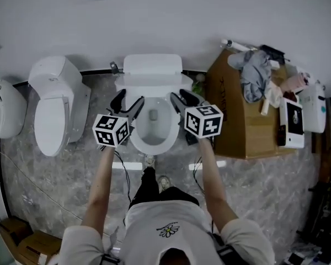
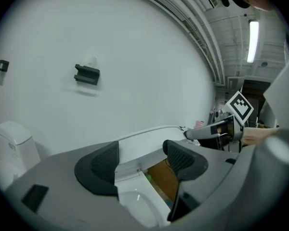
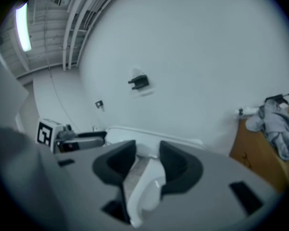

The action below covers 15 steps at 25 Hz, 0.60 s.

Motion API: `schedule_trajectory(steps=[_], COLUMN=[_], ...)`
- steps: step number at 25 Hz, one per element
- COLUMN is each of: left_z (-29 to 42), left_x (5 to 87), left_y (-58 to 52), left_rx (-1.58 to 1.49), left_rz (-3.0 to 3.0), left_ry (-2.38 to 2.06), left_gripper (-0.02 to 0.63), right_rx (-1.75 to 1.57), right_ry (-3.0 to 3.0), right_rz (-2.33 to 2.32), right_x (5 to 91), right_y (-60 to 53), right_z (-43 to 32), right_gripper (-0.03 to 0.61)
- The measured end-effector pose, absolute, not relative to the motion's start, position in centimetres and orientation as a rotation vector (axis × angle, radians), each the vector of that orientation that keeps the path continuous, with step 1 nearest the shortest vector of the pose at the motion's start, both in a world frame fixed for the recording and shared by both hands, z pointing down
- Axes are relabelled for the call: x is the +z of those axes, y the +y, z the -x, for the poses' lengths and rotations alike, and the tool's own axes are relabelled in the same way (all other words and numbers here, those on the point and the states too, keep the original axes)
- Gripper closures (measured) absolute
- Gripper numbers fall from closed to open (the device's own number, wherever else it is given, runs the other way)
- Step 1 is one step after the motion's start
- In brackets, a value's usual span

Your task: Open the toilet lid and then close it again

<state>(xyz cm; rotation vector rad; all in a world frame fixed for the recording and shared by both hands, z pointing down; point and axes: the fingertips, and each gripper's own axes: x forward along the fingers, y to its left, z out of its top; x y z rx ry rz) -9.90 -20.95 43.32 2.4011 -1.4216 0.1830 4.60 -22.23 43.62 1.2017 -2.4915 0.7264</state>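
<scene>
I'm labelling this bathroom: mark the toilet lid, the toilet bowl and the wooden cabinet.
toilet lid (image 2: 144,146): left gripper view, its raised face.
toilet bowl (image 1: 153,148): head view, front rim.
wooden cabinet (image 1: 234,120): head view, bare top.

Toilet (image 1: 153,143) between second toilet (image 1: 52,106) and cabinet (image 1: 235,127)

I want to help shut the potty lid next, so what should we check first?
1. Toilet lid fully up: ok, it stands back against the tank and the bowl shows.
2. Left gripper free: ok, jaws apart, nothing pinched.
3. Right gripper free: ok, jaws apart, nothing pinched.
4. Grippers touching the lid: cannot tell; they sit near its two sides.
5. Brown box out of the lid's way: ok, it stands off to the side.
</scene>
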Motion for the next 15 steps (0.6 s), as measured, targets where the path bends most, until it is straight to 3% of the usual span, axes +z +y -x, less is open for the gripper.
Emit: schedule_trajectory(steps=[7, 11, 15], left_z=[10.6, 10.7, 11.0], left_x=[41.3, 40.3, 39.6], left_y=[-24.5, -26.4, -28.4], left_rx=[0.202, 0.177, 0.169], left_rz=[-2.457, -2.482, -2.485], left_ry=[-1.357, -1.326, -1.336], left_gripper=[0.299, 0.299, 0.299], right_rx=[0.792, 0.864, 0.820], right_ry=[-2.472, -2.476, -2.471], right_rz=[-1.262, -1.252, -1.277], right_x=[41.5, 40.8, 40.0], right_y=[-26.4, -28.8, -30.7], right_z=[-4.3, -4.8, -4.5], right_gripper=[0.410, 0.344, 0.348])
